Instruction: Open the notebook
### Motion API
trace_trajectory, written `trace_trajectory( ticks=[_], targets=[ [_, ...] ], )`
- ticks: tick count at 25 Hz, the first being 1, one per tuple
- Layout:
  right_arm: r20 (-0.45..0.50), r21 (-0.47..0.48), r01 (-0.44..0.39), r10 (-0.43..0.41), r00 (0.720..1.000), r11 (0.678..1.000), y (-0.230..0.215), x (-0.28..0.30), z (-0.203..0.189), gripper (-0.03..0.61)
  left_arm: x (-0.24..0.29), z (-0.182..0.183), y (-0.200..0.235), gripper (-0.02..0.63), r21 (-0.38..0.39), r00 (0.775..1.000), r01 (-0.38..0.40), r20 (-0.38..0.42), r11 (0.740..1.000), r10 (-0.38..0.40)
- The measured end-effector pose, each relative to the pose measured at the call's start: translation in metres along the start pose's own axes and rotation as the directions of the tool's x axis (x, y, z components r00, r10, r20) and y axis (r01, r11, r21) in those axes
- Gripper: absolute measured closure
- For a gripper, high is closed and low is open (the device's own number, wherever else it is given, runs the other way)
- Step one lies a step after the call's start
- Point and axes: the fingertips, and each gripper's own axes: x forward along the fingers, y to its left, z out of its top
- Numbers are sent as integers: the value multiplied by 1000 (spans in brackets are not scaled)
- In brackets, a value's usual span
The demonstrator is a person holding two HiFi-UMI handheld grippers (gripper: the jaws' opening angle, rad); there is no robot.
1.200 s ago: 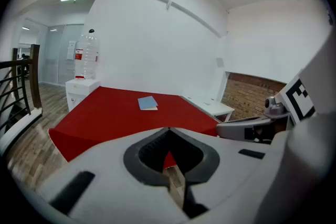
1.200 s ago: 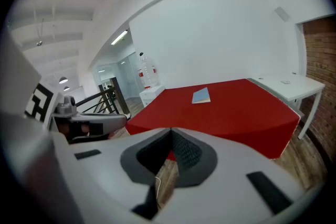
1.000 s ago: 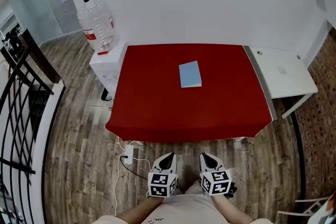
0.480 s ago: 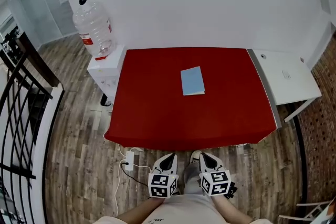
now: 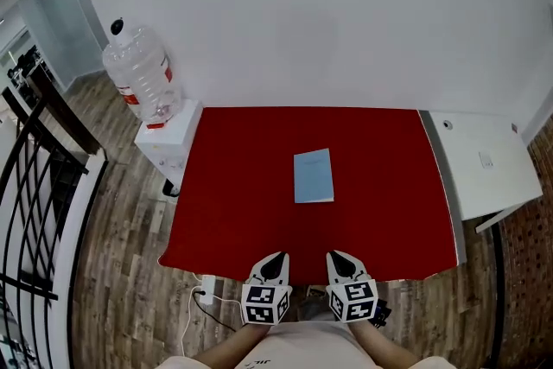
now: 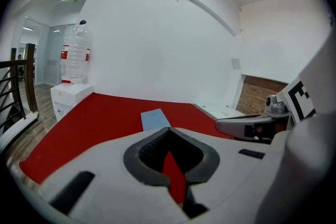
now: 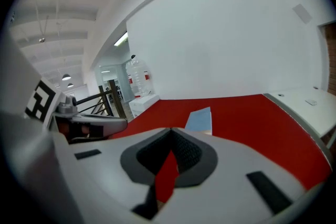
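Observation:
A closed light-blue notebook [image 5: 313, 175] lies flat in the middle of the red table [image 5: 233, 194]. It also shows as a blue slab beyond the jaws in the left gripper view [image 6: 155, 119] and the right gripper view [image 7: 200, 119]. My left gripper [image 5: 275, 259] and right gripper [image 5: 339, 257] hang side by side over the table's near edge, well short of the notebook. Both are shut with nothing between the jaws, whose tips meet in the left gripper's [image 6: 168, 128] and the right gripper's [image 7: 170, 130] own views.
A large water jug [image 5: 138, 73] stands on a white dispenser [image 5: 164, 143] left of the table. A white side table [image 5: 484, 164] adjoins it on the right. A black railing [image 5: 34, 186] runs at far left, and a power strip [image 5: 206, 289] lies on the wooden floor.
The view has moved forward towards the table, so the grippers now reach its near edge. The notebook stays where it was and both grippers stay shut.

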Motion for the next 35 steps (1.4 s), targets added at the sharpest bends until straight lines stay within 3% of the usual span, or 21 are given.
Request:
trace_trajectory(
  ticks=[4, 11, 19, 35],
  targets=[
    [-17, 7, -36, 36, 999, 999, -29, 29, 21, 572, 38, 28, 1, 607, -17, 1000, -27, 15, 999, 28],
    [-39, 9, -55, 55, 998, 998, -48, 57, 36, 572, 71, 43, 13, 607, -24, 998, -56, -13, 998, 55],
    [-25, 31, -9, 10, 1000, 999, -62, 85, 59, 572, 105, 60, 30, 607, 3, 999, -11, -43, 1000, 11],
    [-57, 55, 53, -50, 997, 997, -84, 124, 71, 572, 150, 73, 55, 607, -16, 997, 20, -70, 1000, -21]
  ],
)
